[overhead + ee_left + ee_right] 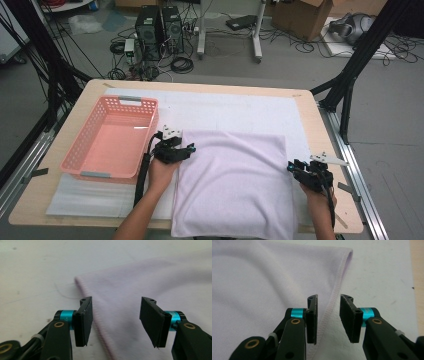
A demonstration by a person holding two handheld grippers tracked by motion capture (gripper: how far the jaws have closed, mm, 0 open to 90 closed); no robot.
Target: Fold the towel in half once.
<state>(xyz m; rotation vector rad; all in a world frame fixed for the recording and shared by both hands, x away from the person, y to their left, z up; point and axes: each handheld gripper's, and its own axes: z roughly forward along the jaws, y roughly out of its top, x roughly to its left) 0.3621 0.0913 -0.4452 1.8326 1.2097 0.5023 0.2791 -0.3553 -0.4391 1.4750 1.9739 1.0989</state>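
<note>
A pale lilac towel lies flat on the white mat, reaching the table's near edge. My left gripper sits at the towel's left edge, a little below its far left corner. It is open, and the towel's left hem runs between its jaws. My right gripper is at the towel's right edge, also open, its jaws set closer together. The stitched right hem passes between them. The towel spreads to the left in the right gripper view.
A pink plastic basket stands at the left of the table, just left of my left hand. Bare white mat lies beyond the towel's far edge. Black frame posts, computers and cables stand on the floor behind the table.
</note>
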